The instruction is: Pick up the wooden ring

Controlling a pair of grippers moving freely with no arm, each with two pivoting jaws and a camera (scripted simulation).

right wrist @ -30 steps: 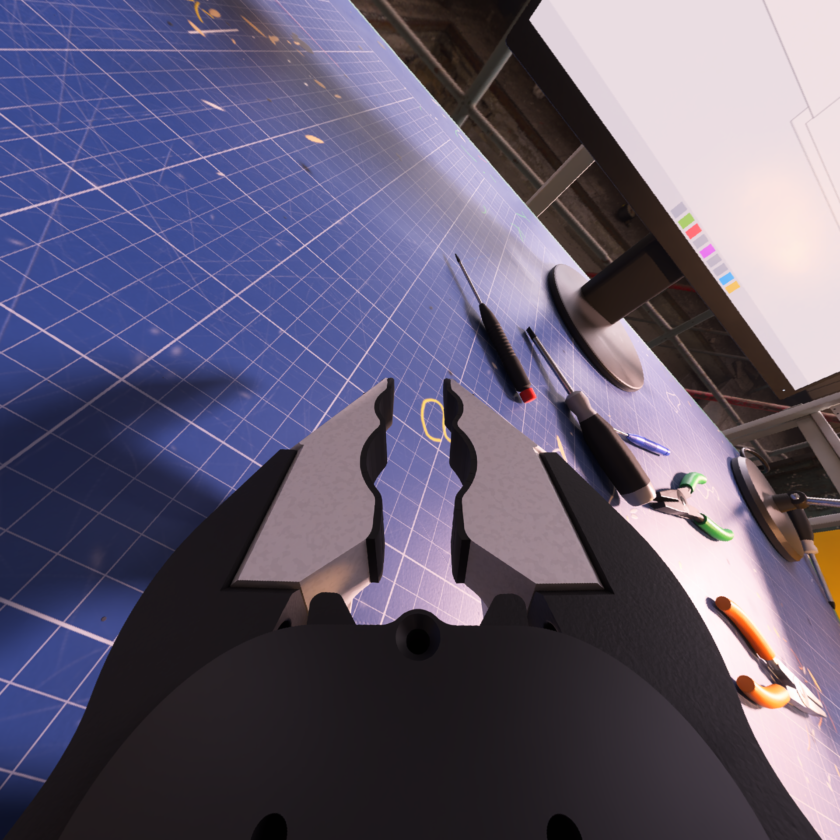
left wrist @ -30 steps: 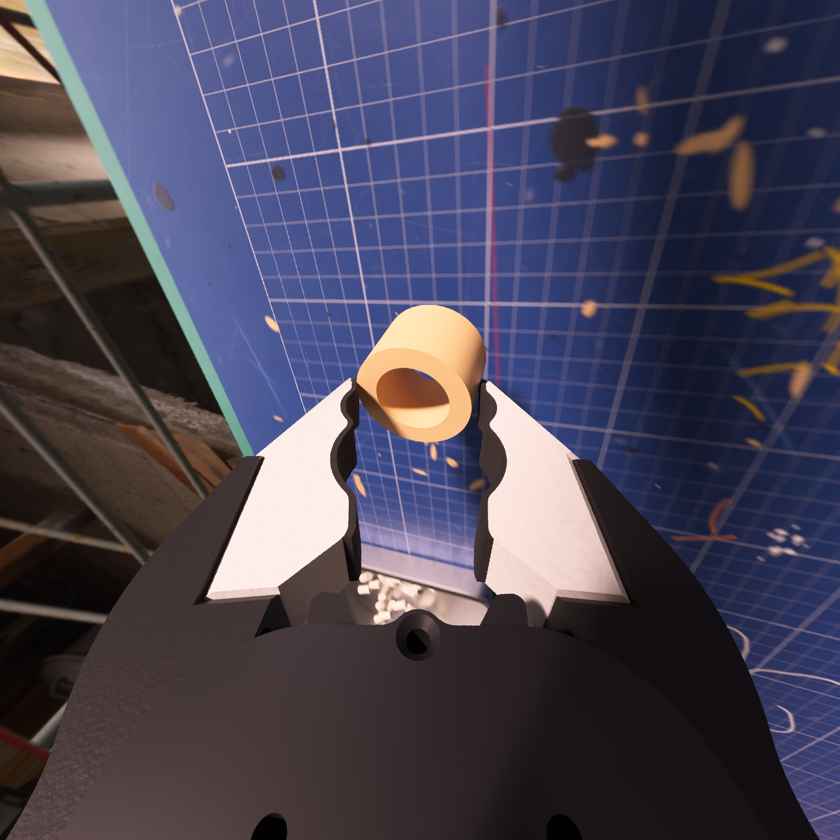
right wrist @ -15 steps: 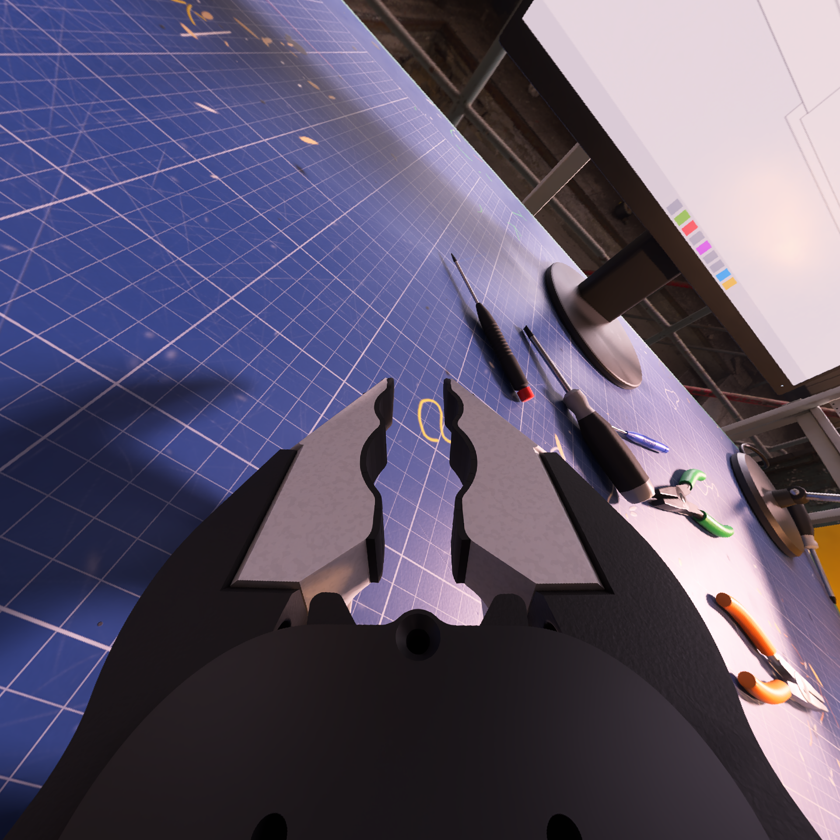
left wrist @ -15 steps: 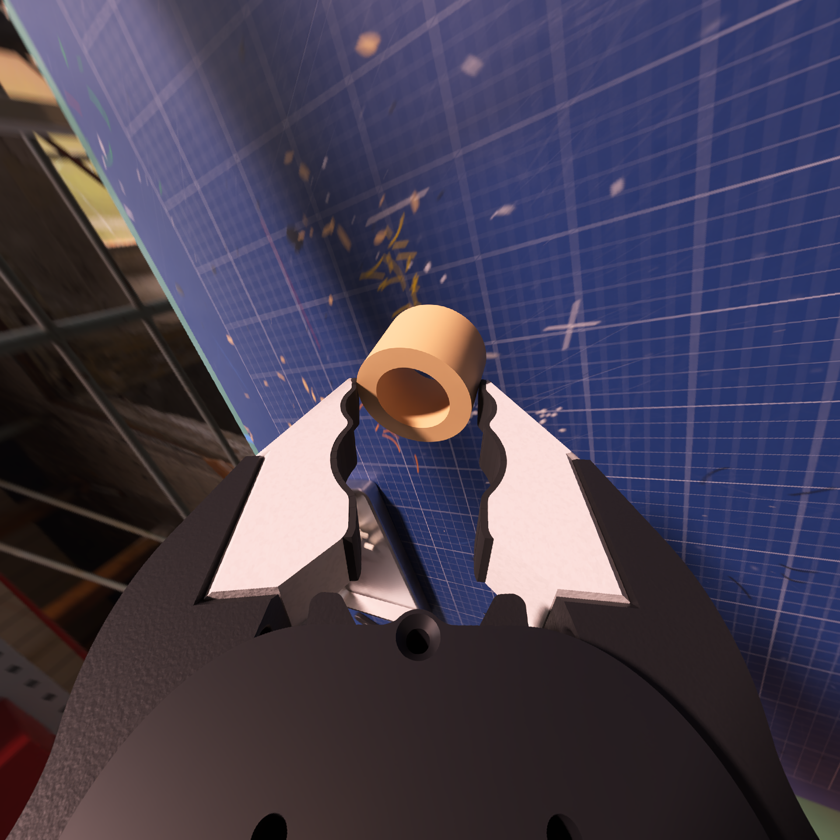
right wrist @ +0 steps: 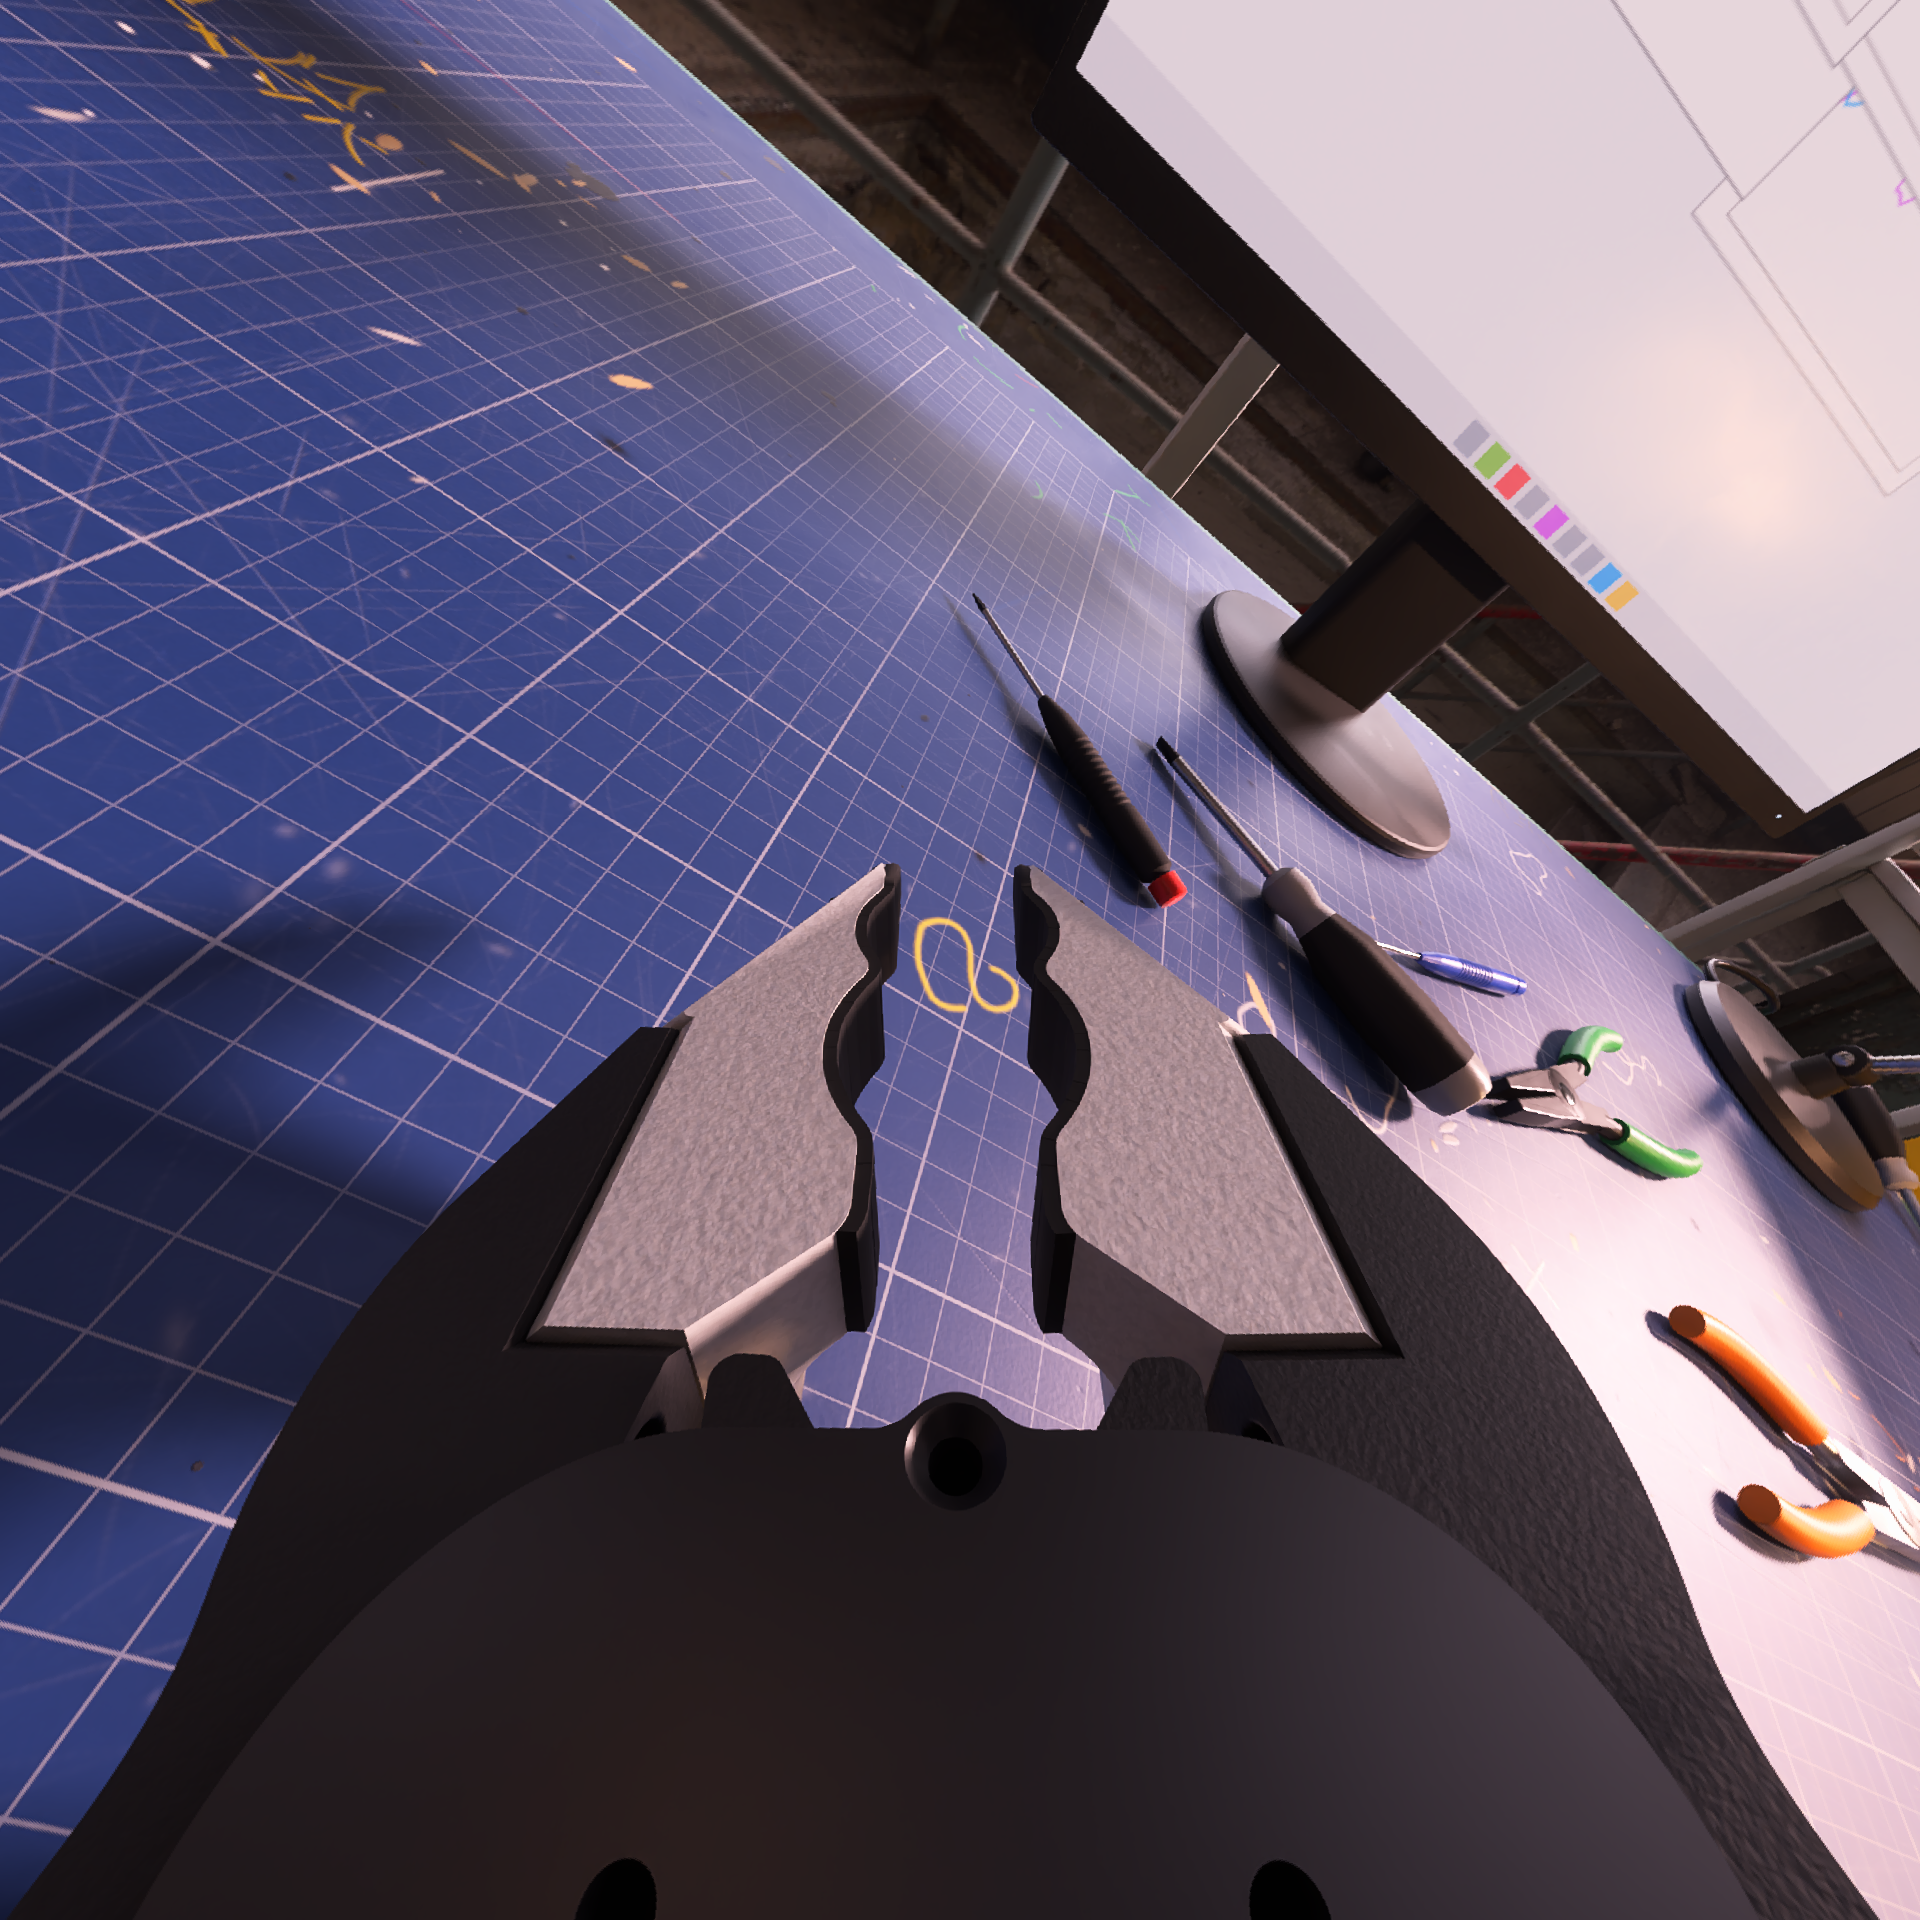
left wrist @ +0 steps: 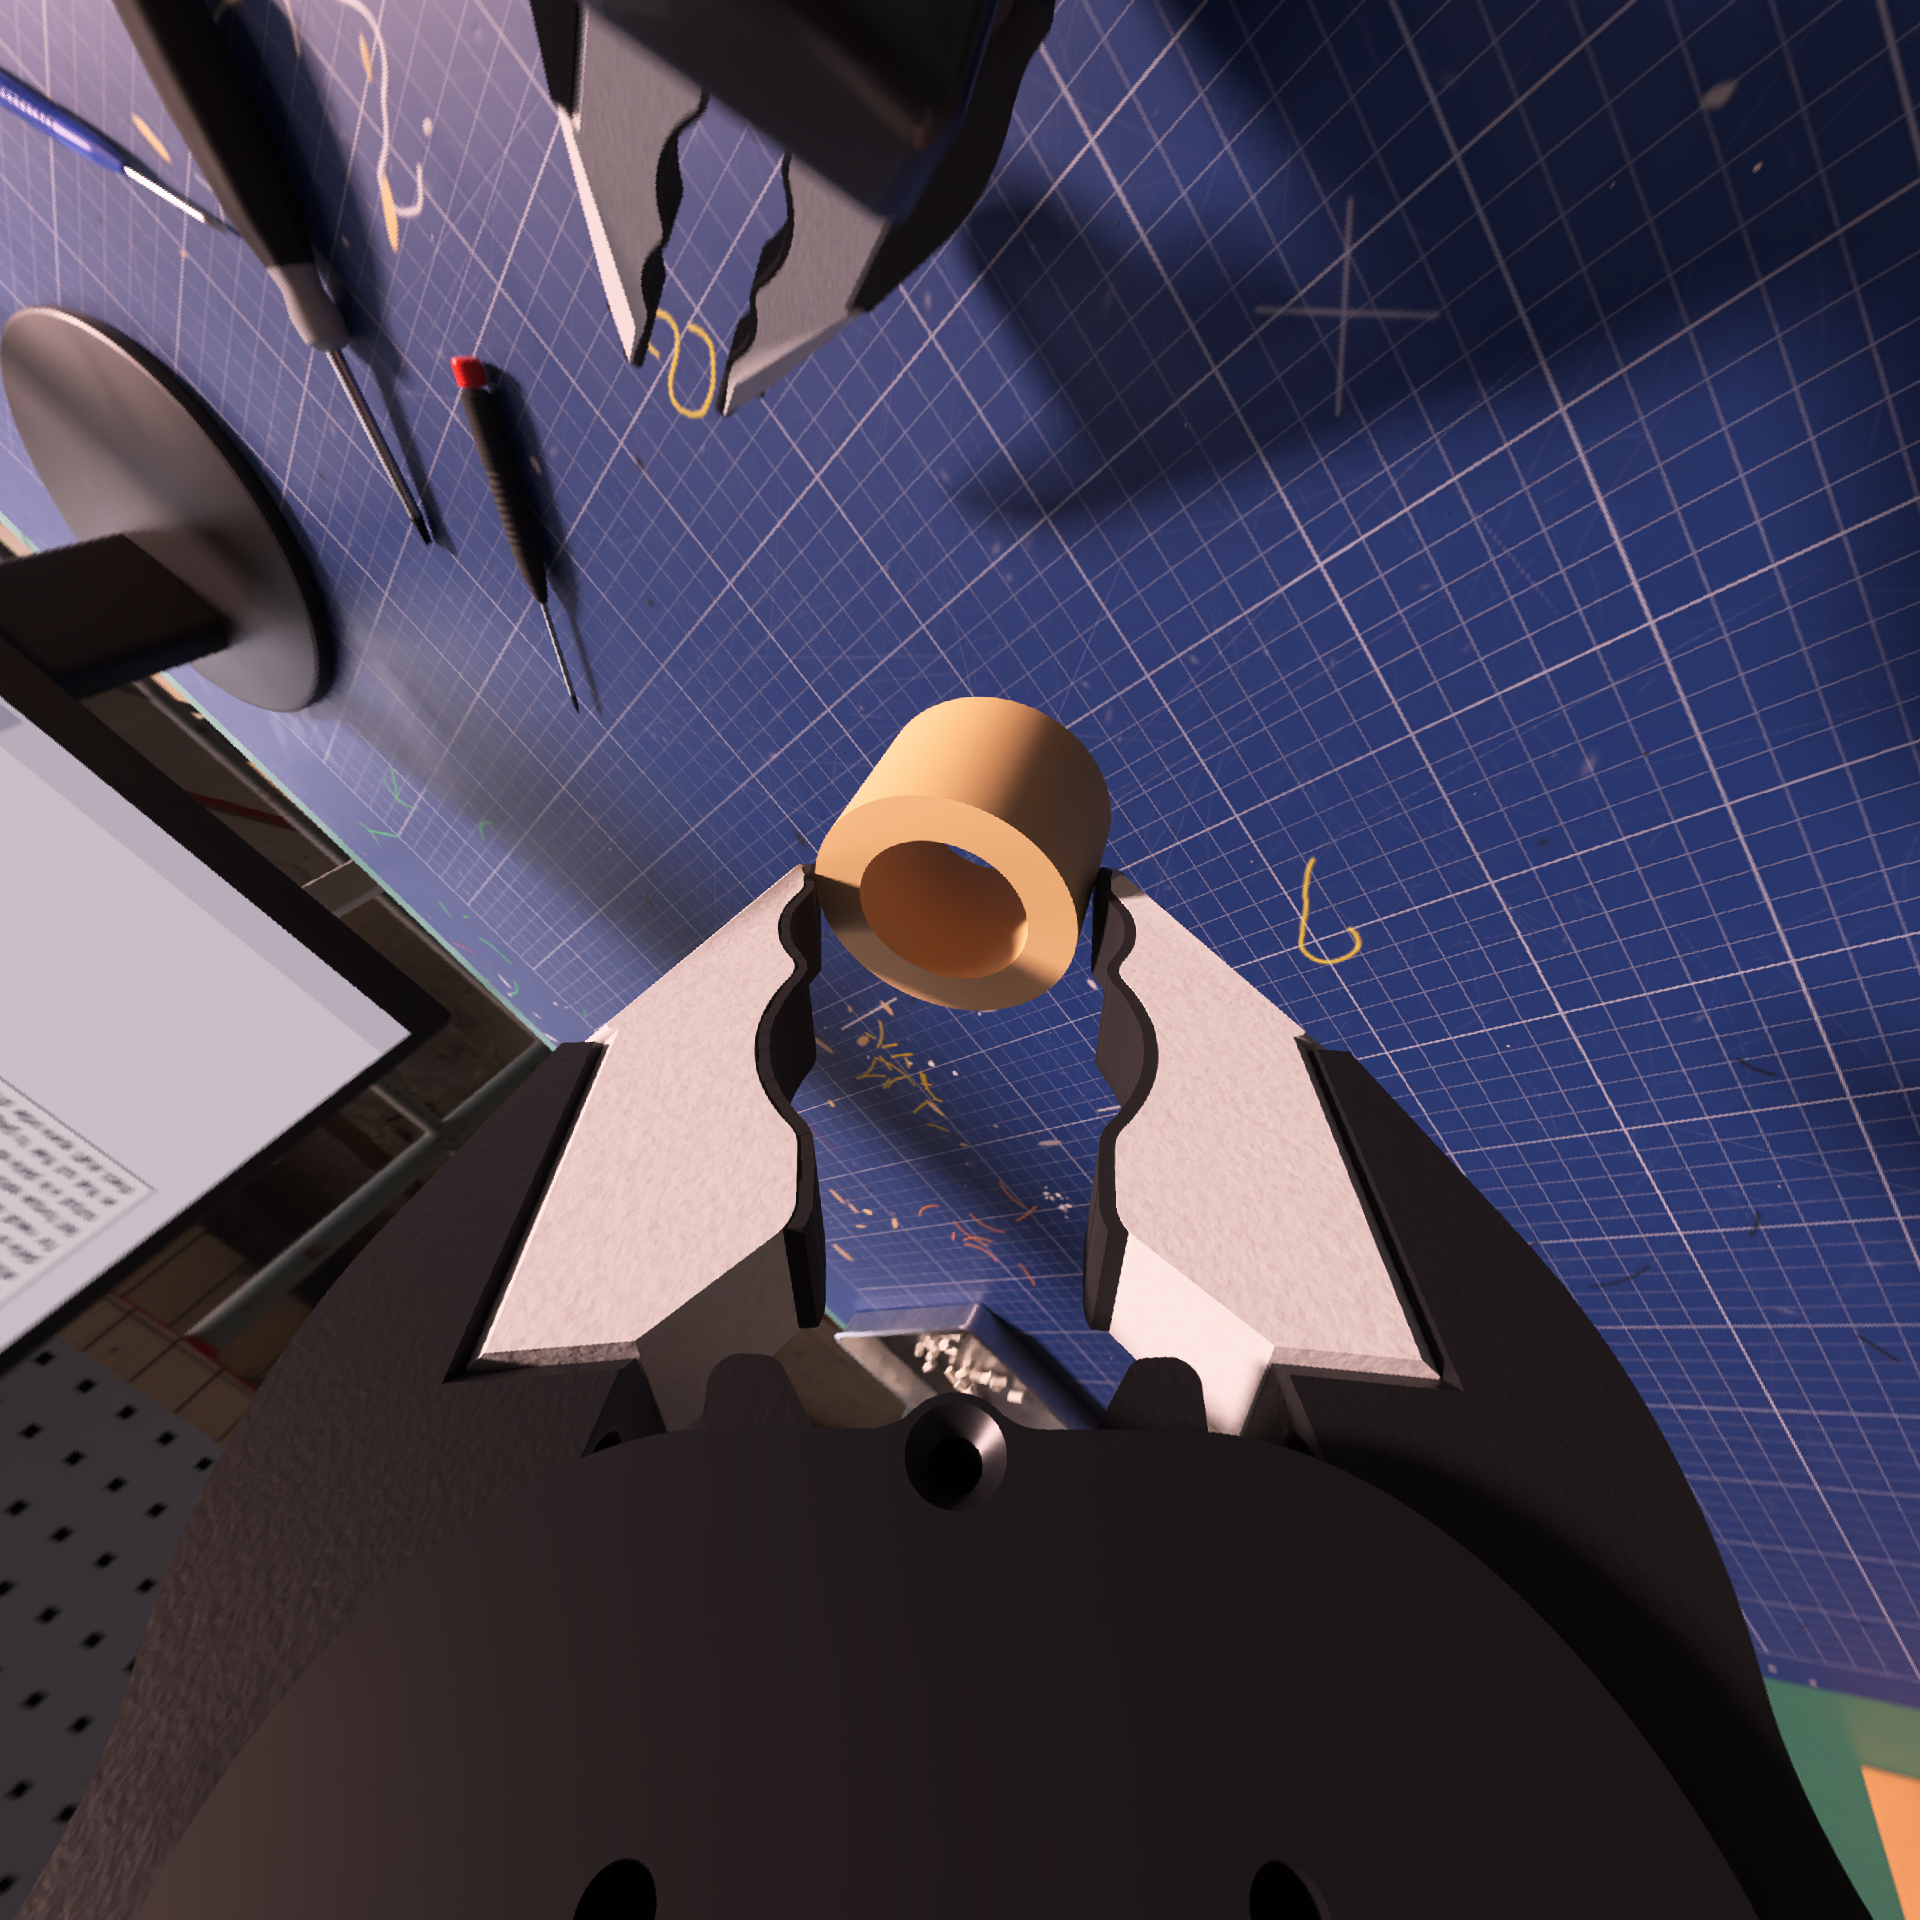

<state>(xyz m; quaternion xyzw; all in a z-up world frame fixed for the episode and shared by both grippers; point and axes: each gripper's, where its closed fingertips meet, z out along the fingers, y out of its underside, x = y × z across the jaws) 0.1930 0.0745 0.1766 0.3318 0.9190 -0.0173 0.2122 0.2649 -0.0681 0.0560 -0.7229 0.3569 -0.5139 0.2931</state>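
Both tips of the left claw (left wrist: 951,891) pinch the wooden ring (left wrist: 961,857) dead ahead, bore facing back at the claw, right claw (right wrist: 956,883) parted and empty

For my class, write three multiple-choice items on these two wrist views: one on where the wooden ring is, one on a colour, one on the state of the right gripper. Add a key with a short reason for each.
1. Where is the wooden ring?
A. Flat on the blue mat
B. Between the fingertips of the left gripper
C. On the monitor base

2. What colour is the end cap of the thin screwdriver?
A. Red
B. Green
C. Yellow

3. What is the state of the right gripper?
A. Shut on the ring
B. Shut on a screwdriver
C. Open and holding nothing

Key
1 B: both fingertips press the ring's sides, with the blue mat showing behind it.
2 A: a red cap sits at the handle's end.
3 C: the mat and a yellow scribble show through the gap between its fingers.
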